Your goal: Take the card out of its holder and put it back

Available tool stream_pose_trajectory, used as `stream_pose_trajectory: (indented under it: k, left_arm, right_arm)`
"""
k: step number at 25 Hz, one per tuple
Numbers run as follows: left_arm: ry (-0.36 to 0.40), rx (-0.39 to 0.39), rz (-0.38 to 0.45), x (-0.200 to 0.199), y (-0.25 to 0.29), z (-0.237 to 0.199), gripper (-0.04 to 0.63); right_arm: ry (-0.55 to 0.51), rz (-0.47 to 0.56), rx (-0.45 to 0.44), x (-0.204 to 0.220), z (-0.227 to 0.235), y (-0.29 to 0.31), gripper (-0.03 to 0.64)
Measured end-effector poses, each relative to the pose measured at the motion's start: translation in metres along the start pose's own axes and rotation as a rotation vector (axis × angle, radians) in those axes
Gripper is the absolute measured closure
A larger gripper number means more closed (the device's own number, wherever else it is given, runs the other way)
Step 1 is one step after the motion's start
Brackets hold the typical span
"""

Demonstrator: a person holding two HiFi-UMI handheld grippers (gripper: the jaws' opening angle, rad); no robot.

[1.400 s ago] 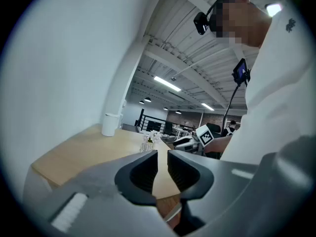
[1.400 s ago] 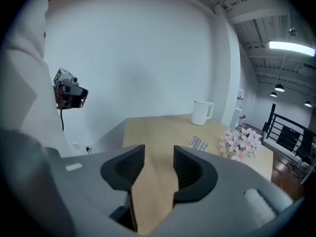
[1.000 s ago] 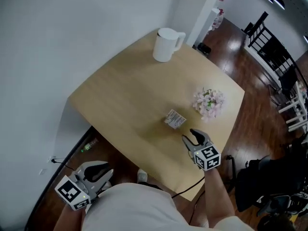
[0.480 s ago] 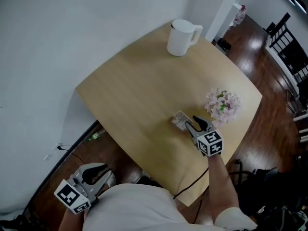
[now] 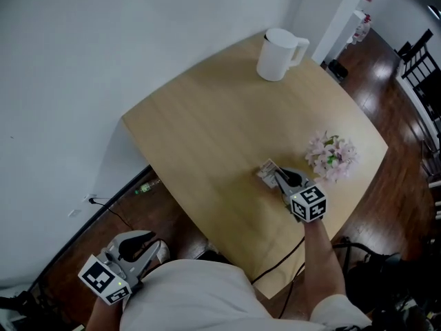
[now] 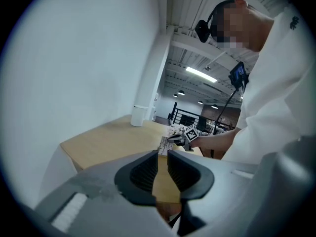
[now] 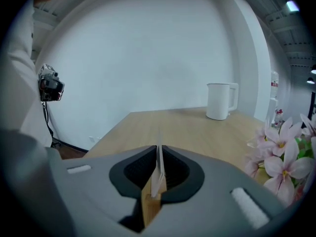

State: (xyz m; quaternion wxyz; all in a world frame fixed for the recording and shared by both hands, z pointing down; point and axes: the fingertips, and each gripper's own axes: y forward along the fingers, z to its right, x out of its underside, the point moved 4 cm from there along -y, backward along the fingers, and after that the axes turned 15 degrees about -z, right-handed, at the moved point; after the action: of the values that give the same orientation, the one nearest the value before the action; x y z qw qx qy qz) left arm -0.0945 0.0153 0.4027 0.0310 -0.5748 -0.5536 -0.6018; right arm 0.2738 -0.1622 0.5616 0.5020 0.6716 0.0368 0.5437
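Observation:
A small white printed card (image 5: 266, 168) stands on the wooden table (image 5: 207, 129) near its front right part. My right gripper (image 5: 279, 176) is shut on it from the near side; its jaws have just been closing. In the right gripper view the card (image 7: 159, 157) shows edge-on, pinched between the black pads (image 7: 174, 169), with a wood-coloured piece under it that may be the holder. My left gripper (image 5: 138, 245) hangs off the table by the person's side, its jaws (image 6: 163, 167) shut but for a narrow slit, with nothing in them. From there the card (image 6: 164, 145) is visible too.
A white jug (image 5: 279, 54) stands at the table's far corner. Pink flowers (image 5: 333, 156) lie just right of the card, close to the right gripper. A white wall runs along the left; a cable (image 5: 117, 216) lies on the dark wooden floor.
The right gripper moved forward to the card and closed its jaws on it; a second ago it stood open short of the card. The left gripper stayed low at the person's side.

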Motion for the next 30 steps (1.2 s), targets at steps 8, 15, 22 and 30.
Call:
stream_pose_trajectory:
  k: [8, 15, 22, 30]
  left_arm:
    - [0.012, 0.007, -0.002, 0.001, 0.0, 0.012, 0.526]
    - [0.022, 0.021, 0.004, 0.004, -0.005, 0.016, 0.526]
    - [0.044, 0.055, 0.019, 0.009, -0.009, 0.017, 0.526]
    - [0.069, 0.109, 0.067, 0.021, -0.031, 0.007, 0.526]
  right_arm:
    - [0.012, 0.02, -0.046, -0.003, -0.005, -0.003, 0.595]
    - [0.001, 0.056, -0.021, -0.015, -0.009, -0.023, 0.595]
    - [-0.071, 0.081, 0.051, -0.037, -0.024, -0.055, 0.597]
    - [-0.134, 0.087, 0.089, -0.062, -0.079, -0.084, 0.595]
